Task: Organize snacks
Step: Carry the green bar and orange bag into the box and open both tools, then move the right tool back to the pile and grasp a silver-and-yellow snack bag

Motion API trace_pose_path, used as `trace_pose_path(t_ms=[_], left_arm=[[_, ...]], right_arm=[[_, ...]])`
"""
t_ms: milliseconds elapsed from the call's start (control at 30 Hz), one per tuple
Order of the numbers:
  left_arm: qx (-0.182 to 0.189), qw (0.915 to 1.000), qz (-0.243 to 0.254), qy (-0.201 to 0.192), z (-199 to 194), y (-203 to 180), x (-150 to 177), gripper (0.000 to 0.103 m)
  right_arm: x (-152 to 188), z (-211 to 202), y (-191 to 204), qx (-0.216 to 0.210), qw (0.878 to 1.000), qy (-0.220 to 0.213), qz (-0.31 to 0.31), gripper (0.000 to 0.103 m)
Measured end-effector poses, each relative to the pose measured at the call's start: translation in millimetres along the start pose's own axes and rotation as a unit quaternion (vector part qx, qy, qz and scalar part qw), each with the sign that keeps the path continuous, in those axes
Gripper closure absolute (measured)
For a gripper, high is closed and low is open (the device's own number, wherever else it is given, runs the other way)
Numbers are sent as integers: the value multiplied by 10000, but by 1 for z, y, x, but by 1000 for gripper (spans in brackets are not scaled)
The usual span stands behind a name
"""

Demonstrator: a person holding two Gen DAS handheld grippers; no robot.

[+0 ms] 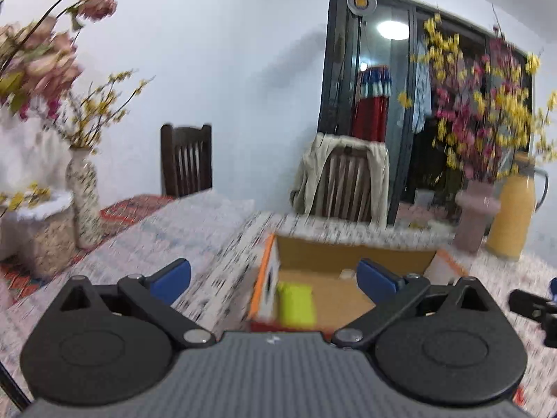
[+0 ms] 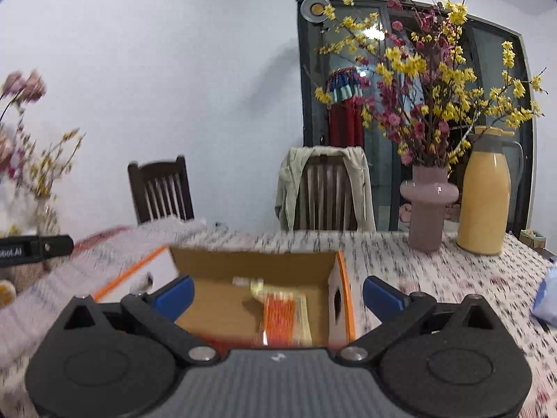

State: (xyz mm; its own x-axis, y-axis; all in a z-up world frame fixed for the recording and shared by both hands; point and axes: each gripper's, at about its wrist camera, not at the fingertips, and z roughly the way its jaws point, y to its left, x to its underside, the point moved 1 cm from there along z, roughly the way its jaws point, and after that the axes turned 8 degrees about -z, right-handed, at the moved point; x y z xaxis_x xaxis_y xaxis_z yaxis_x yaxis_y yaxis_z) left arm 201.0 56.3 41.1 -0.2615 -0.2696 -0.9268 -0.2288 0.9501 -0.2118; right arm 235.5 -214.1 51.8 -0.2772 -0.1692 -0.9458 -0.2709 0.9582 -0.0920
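Black linkages, blue fingers (image 1: 172, 275)

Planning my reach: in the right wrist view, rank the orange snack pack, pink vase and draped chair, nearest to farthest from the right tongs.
1. Orange snack pack, inside the box, between the right tongs.
2. Pink vase, right, on the table.
3. Draped chair, behind the table.

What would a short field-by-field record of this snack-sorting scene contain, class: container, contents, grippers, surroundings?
container: open cardboard box on patterned tablecloth
contents: yellow-green packet; orange packet
left gripper: open, holding nothing
right gripper: open, holding nothing
surroundings: pink vase, yellow flask, blue bag at right edge
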Motion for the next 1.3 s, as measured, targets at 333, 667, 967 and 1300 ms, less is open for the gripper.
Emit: trace_pose_path(t_ms=[333, 667, 967, 1300], left_arm=[[-339, 9984, 161, 431, -16, 48, 65, 0], [-294, 9989, -66, 362, -13, 58, 78, 0], [-262, 9988, -129, 386, -11, 59, 77, 0], [-158, 9989, -201, 389, -12, 61, 78, 0]], right_arm=[[86, -39, -4, 337, 9981, 513, -43, 0], [110, -44, -27, 211, 9976, 254, 607, 0], [111, -43, -33, 189, 9956, 272, 878, 0], [112, -42, -34, 175, 9949, 262, 958, 0]])
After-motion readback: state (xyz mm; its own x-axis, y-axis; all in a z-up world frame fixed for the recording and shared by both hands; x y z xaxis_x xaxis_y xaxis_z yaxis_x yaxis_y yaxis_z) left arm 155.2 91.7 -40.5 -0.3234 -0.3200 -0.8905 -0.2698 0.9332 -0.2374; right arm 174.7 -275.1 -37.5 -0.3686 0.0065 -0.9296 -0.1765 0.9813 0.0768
